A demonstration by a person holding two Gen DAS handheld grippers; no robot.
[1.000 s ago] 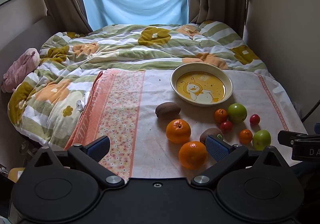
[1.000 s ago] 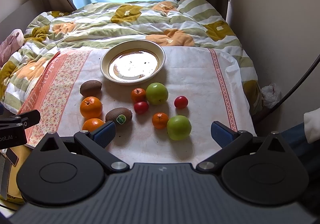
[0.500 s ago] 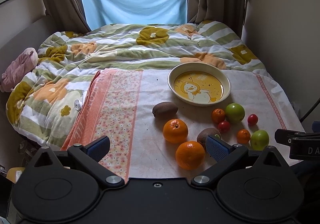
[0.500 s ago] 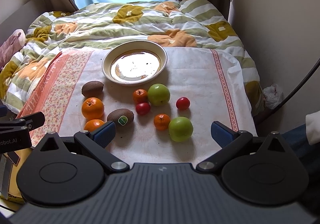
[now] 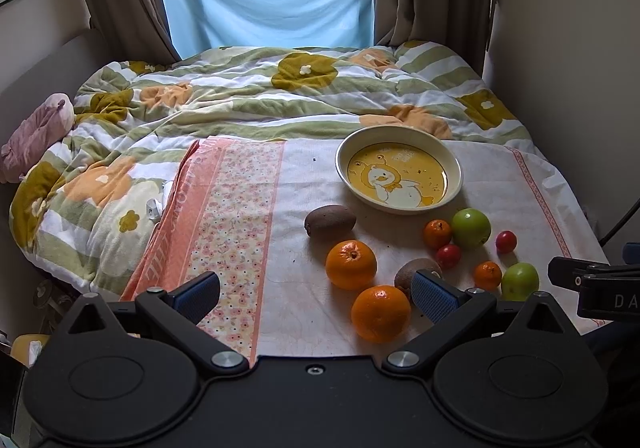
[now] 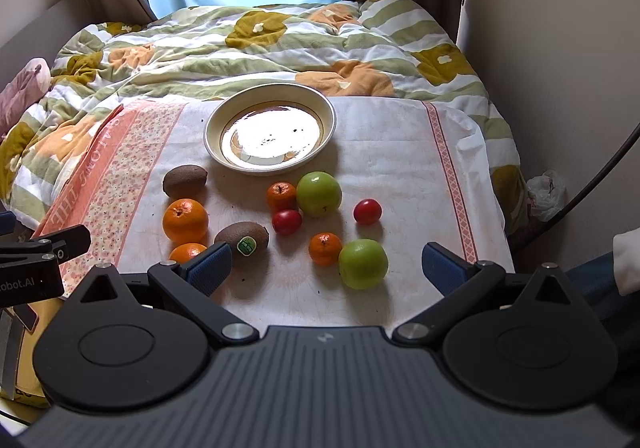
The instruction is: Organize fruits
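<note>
Left tool (image 5: 316, 294): fingers stand wide apart and hold nothing; it hovers near the front edge of the cloth, above the nearer orange (image 5: 380, 313).
Right tool (image 6: 326, 267): also wide open and empty; the nearer green apple (image 6: 363, 263) lies just in front, between its fingers.
Step in hand: I judge it is the approach for a first pick, because the bowl (image 6: 212, 128) has no fruit in it yet.
How to do it well: lower the open fingers on both sides of one fruit, centre it, close gently, and lift straight so that the neighbours do not roll.
Fruits: all loose on the cloth, in front of the bowl; a small mandarin (image 6: 325, 248) touches the nearer apple.
Shapes: round, smooth apples and cherry tomatoes (image 6: 367, 210); the oranges have dimpled skin; the oval kiwis (image 6: 241, 236) look fuzzy, one with a sticker.
Bowl: shallow, glossy, probably ceramic, with a duck picture.
Cloth (image 5: 304, 288): thin, white with a pink flower border, lying on a soft bed (image 5: 256, 96), so I think the fruits can roll easily.
</note>
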